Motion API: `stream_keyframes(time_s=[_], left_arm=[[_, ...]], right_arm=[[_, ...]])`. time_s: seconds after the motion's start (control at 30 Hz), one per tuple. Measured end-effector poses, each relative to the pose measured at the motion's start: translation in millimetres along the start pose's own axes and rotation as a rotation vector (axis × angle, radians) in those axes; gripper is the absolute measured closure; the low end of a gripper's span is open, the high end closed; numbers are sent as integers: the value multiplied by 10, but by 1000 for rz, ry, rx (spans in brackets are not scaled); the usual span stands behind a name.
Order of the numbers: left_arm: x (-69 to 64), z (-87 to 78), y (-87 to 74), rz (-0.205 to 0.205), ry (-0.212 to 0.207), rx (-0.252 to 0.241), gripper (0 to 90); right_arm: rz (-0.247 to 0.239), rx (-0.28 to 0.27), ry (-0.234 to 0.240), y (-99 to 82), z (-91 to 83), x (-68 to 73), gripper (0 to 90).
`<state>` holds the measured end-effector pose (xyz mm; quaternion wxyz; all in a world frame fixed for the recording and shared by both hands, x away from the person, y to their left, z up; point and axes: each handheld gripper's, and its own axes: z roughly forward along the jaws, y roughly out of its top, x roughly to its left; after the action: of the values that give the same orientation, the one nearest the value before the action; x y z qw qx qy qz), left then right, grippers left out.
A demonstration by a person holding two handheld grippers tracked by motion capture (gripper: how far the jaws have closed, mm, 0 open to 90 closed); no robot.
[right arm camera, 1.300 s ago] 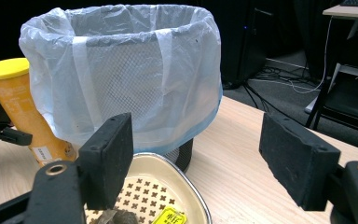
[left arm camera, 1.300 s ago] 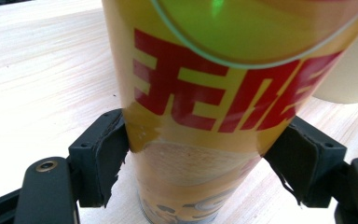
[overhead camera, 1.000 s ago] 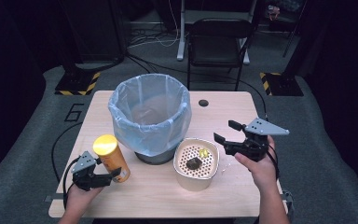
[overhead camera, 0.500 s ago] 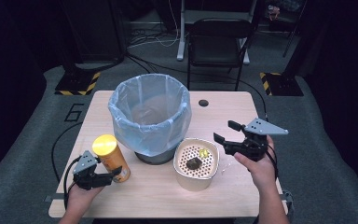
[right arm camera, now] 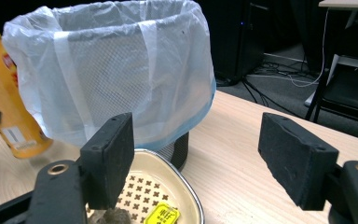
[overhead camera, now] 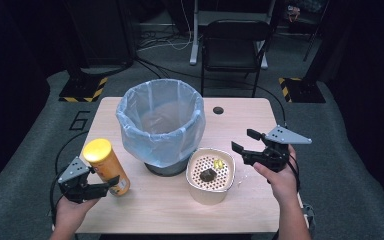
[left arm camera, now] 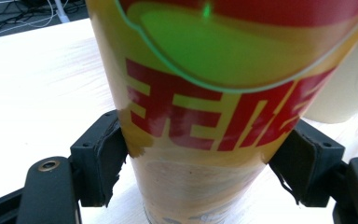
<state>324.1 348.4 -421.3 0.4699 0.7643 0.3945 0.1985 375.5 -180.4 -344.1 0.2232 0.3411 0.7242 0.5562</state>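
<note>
A lined waste bin point(overhead camera: 161, 125) stands mid-table and blocks the straight path across. Just in front of the bin and to its right, a cream strainer bowl point(overhead camera: 210, 175) nearly touches its base, leaving no gap there. In front of the bin to its left, a tilted yellow can point(overhead camera: 106, 166) narrows the near-left passage. Bare wooden table point(overhead camera: 250, 120) to the right of the bin, marked by 1 small dark hole point(overhead camera: 218, 110), gives open room. Behind the bin, a bare strip stays passable.
</note>
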Motion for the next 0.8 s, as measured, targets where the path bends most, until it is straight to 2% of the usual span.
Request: stream_keyframes(time_s=[0.1,0.17,0.2,0.23,0.27,0.43,0.47,0.6,0.67,0.7,0.73,0.8], left_arm=[[9,-109,124,-21,-6,5,243],[11,-138,171,-10,-2,-2,243],[0,-160,199,-22,-6,0,243],[7,-211,287,-2,-11,1,243],[7,-211,287,-2,-11,1,243],[-27,-305,486,-6,-35,17,243],[-30,-322,526,10,-35,23,243],[-59,-384,677,9,-44,23,243],[-82,-412,764,-10,-57,25,243],[-106,-443,862,-2,-53,26,243],[-106,-443,862,-2,-53,26,243],[-132,-491,976,19,-53,36,243]], right_arm=[[4,8,1,-17,15,-7,265],[5,9,-3,-16,17,-4,265],[1,5,-3,-14,20,-3,265],[2,10,0,-10,18,6,265],[2,10,0,-10,18,6,265],[-6,0,-1,9,5,23,265],[-4,-1,-2,11,3,24,265],[1,2,-1,-3,7,16,265],[8,5,-5,-13,5,5,265],[3,2,-4,-14,5,-6,265],[3,2,-4,-14,5,-6,265],[7,0,-4,-13,-5,-14,265]])
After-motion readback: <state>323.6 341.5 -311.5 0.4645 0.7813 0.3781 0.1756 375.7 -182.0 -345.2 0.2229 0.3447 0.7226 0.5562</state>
